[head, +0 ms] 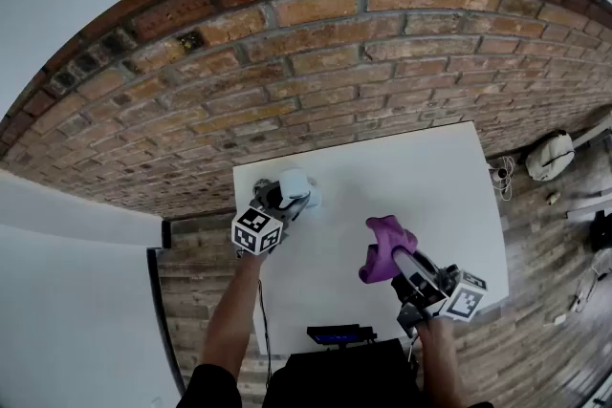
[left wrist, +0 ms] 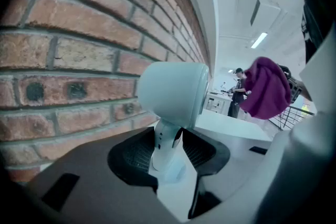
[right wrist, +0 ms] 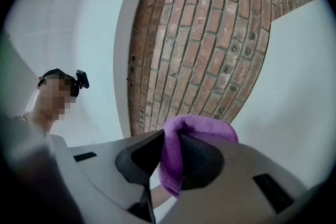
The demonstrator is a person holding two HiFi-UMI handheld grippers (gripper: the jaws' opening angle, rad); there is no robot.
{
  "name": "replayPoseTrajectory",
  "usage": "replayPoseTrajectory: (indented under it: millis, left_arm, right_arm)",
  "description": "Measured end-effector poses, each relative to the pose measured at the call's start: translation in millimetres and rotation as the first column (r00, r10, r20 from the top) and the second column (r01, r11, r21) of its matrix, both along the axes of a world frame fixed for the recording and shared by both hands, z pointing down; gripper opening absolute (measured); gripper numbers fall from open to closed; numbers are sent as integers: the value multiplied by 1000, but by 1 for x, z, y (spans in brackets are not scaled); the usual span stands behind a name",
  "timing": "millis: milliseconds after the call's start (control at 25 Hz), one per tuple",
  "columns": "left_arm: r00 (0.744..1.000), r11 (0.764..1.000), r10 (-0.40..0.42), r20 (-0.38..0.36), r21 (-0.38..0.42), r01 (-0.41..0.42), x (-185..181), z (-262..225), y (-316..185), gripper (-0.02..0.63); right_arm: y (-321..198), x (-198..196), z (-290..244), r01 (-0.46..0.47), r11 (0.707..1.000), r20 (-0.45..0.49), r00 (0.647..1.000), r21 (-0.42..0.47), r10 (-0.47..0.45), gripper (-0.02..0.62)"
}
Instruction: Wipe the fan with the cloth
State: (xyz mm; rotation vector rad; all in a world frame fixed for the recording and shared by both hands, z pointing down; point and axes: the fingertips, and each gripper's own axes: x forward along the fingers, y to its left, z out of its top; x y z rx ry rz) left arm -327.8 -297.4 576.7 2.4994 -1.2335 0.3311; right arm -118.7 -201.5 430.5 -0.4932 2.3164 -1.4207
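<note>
Head view — left hand-held gripper clamps the fan (by its stem); right hand-held gripper pinches the cloth.

The head view looks steeply down from above the table, taking in the left hand-held gripper and the right hand-held gripper from some way off. The left gripper view sits low and very near the fan, facing along the brick wall. It shares the purple cloth with the other two views. The right gripper view tilts slightly upward with the cloth right at its lens, and seems to face that same wall.
</note>
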Motion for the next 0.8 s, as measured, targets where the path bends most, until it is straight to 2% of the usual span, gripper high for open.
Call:
replayPoseTrajectory:
  millis: [200, 320, 560, 720, 800]
  left_arm:
    - [992, 991, 127, 18, -51, -126, 67, 16, 114, 182]
    - [986, 985, 163, 25, -69, -161, 98, 29, 163, 182]
    - [994, 994, 106, -2, -32, -106, 131, 37, 211, 181]
    - [993, 994, 105, 52, -5, -105, 145, 44, 231, 181]
    - [993, 995, 103, 56, 1, -103, 151, 44, 235, 183]
  right_arm:
    - [51, -4, -22, -53, 998, 20, 998, 19, 52, 64]
    - [91, 3, -29, -73, 997, 1, 997, 29, 73, 64]
    - [160, 22, -35, -128, 991, -48, 990, 48, 131, 64]
    - [181, 29, -31, -145, 989, -77, 986, 35, 147, 64]
    - [182, 29, -29, -142, 989, -107, 983, 49, 147, 64]
